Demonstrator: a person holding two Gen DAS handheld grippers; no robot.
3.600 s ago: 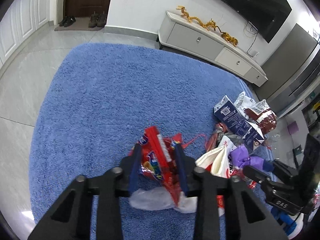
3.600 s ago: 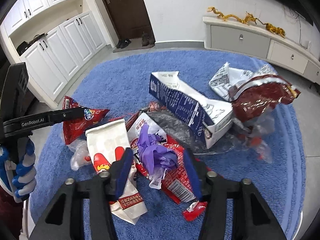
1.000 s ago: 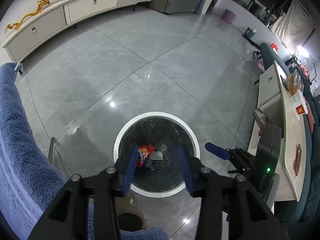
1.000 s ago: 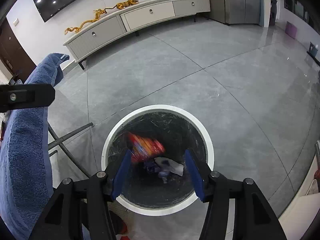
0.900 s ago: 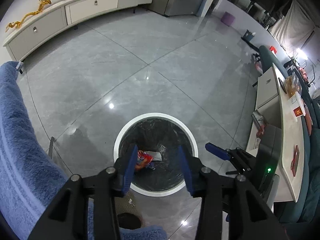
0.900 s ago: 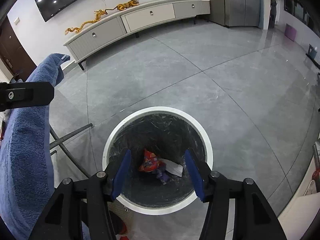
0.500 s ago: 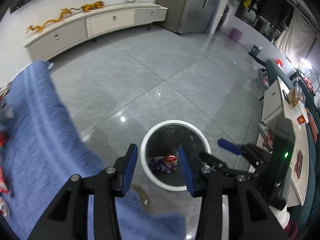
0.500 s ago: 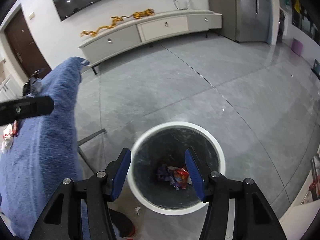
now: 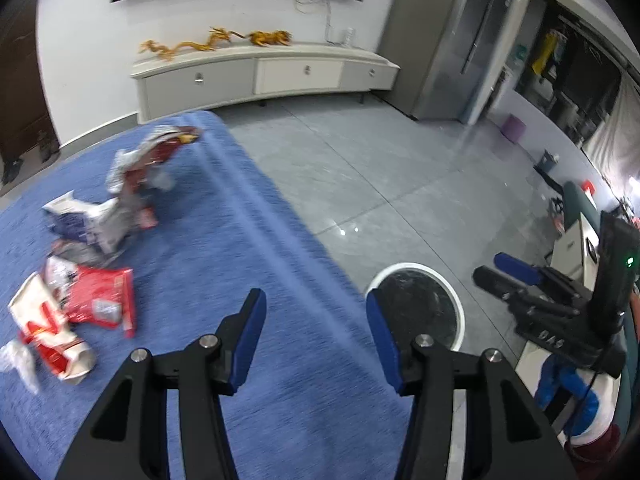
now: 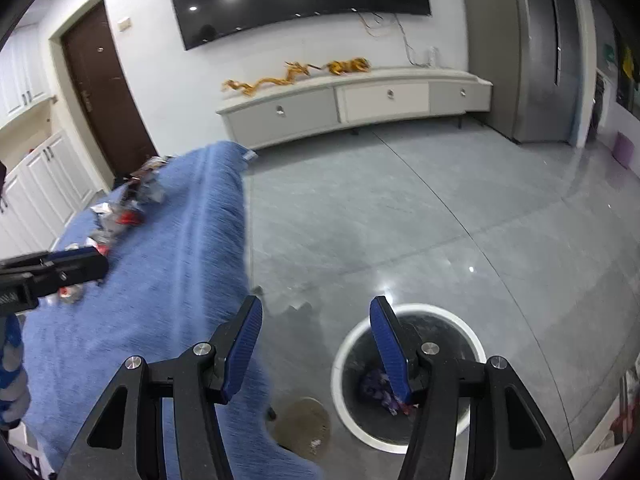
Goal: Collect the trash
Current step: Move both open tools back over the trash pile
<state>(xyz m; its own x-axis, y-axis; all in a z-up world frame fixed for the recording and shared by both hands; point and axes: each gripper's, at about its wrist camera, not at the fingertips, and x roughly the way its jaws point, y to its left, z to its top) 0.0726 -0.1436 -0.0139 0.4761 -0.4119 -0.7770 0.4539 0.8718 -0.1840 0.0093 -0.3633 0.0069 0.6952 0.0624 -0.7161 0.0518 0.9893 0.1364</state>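
I dropped both wrappers into the bin [image 10: 344, 344], then swung both grippers away from it toward the blue cloth [image 9: 224, 240]. My left gripper [image 9: 316, 336], now empty, was opening over the cloth, with the remaining trash [image 9: 92, 248] back in view.

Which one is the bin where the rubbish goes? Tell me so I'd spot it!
Find the blue cloth covering the table. Just past its edge, down on the grey floor, stands the bin. It is the only round thing there, with a white rim, a dark inside and a few wrappers at the bottom.
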